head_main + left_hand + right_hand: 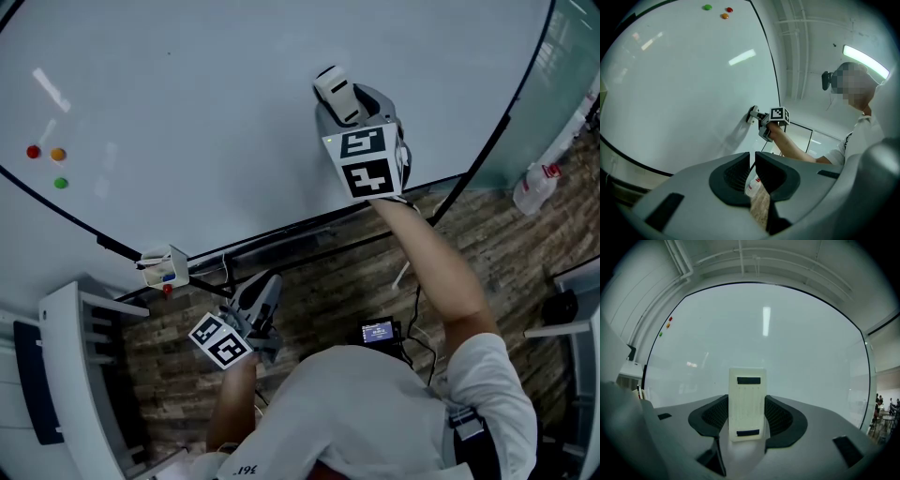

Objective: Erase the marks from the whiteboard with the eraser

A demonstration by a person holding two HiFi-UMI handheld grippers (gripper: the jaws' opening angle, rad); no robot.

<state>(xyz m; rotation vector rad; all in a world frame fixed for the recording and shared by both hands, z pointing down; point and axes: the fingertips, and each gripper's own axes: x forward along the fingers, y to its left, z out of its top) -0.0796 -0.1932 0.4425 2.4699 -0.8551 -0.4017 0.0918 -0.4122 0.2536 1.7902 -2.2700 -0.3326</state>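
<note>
Nearest the person, the left gripper hangs low below the board's bottom edge, jaws drawn together to a thin slit with nothing between them. Further out, the right gripper pinches the white eraser upright by its long sides and appears to hold its face against the whiteboard. No pen marks can be made out anywhere on the board, only three coloured magnets at its far left, so the erasing is judged essentially complete, with at most a final pass left.
</note>
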